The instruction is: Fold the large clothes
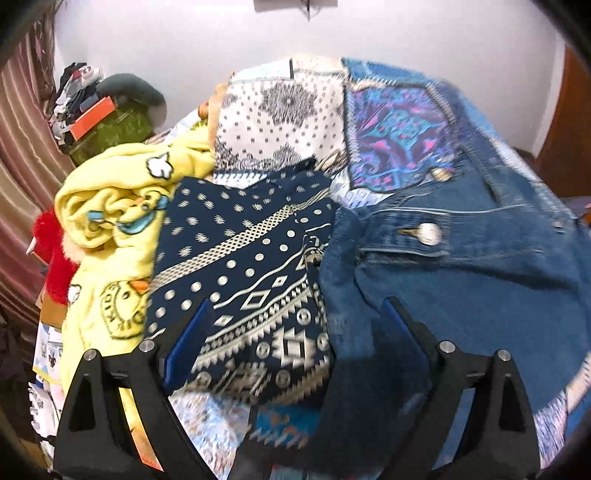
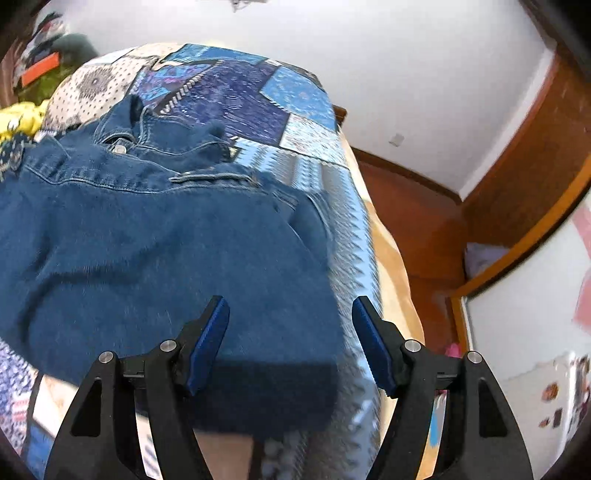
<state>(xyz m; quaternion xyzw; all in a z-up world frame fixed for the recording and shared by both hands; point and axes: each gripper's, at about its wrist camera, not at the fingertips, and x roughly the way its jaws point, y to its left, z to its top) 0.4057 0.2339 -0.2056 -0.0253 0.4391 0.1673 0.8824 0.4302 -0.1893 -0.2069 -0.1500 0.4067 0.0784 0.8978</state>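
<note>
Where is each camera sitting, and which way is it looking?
Left wrist: sits on the left gripper, looking forward along its open fingers and down at the navy patterned cloth, the yellow fleece and the denim jacket; only the gripper's own fingers show.
Right wrist: sits on the right gripper, looking forward and down at the denim jacket near the bed's edge, with wooden floor beyond; only its open fingers show.
Shared: the jacket, the patchwork bedspread and the white wall.
</note>
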